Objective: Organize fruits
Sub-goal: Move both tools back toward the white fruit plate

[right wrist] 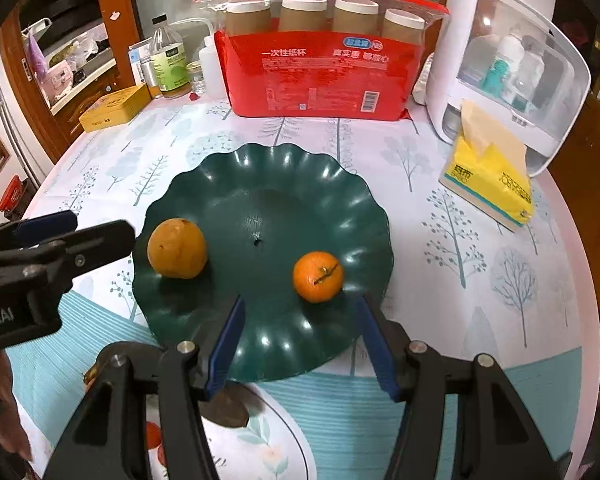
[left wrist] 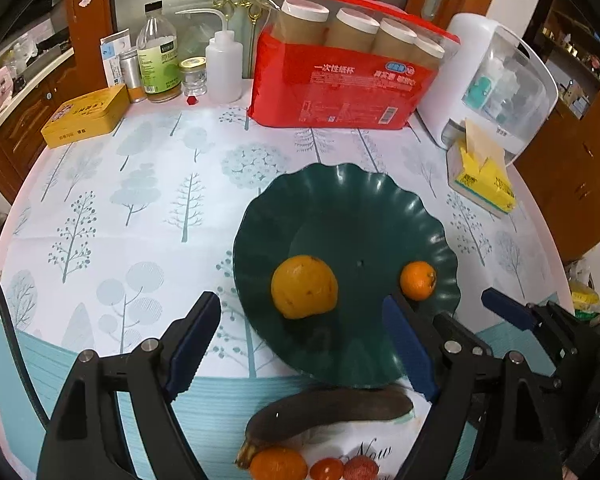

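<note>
So both fruits sit apart in the green plate point(right wrist: 284, 168) on the desk point(left wrist: 140, 208), big orange point(right wrist: 177, 254) and small mandarin point(right wrist: 318, 276), with left claw point(left wrist: 300, 344) and right claw point(right wrist: 300, 344) spread wide, gripping nothing

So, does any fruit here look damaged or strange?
Yes. The banana, lying on the table just in front of the green plate, is almost fully dark brown, so it looks overripe. The large orange on the plate has small dark spots.
</note>
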`<state>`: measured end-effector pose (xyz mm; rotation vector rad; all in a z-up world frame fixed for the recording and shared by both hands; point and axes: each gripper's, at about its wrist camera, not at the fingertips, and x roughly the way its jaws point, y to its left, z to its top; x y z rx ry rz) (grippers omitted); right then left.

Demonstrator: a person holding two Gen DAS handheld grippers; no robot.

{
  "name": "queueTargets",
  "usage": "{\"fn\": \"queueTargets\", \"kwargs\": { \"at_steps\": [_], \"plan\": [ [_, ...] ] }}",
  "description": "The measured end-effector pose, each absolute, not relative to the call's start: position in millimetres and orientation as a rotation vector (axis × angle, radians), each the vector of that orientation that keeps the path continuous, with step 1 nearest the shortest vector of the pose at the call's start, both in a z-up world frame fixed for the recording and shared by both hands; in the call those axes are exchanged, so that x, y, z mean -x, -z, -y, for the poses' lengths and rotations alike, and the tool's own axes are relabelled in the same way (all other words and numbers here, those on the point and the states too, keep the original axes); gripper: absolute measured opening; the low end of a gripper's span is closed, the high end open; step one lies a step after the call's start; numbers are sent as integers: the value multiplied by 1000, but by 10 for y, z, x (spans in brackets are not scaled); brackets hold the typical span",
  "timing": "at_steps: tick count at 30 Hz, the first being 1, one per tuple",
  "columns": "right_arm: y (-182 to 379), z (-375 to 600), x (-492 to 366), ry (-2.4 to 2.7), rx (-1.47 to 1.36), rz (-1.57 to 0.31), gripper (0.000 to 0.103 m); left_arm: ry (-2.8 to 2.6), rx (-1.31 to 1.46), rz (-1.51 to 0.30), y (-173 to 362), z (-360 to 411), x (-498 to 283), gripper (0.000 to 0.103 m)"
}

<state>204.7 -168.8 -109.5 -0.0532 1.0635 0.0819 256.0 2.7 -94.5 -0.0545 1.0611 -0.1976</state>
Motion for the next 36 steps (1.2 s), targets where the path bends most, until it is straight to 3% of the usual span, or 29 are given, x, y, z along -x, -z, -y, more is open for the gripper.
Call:
{"fn": "queueTargets", "kwargs": {
  "at_steps": [8,26,36],
  "plan": [
    [1001,1666,-1877,-73,50,-1077,59,171,12,-1099,871,-64,-2310,82],
    [387,1622,-1082,-152,76,-991,59,123,16,-989,277,-204,-1275,82],
    [353,1662,-656,-194,82,-976,59,127,-15,-990,329,-87,-772,82]
  ]
}}
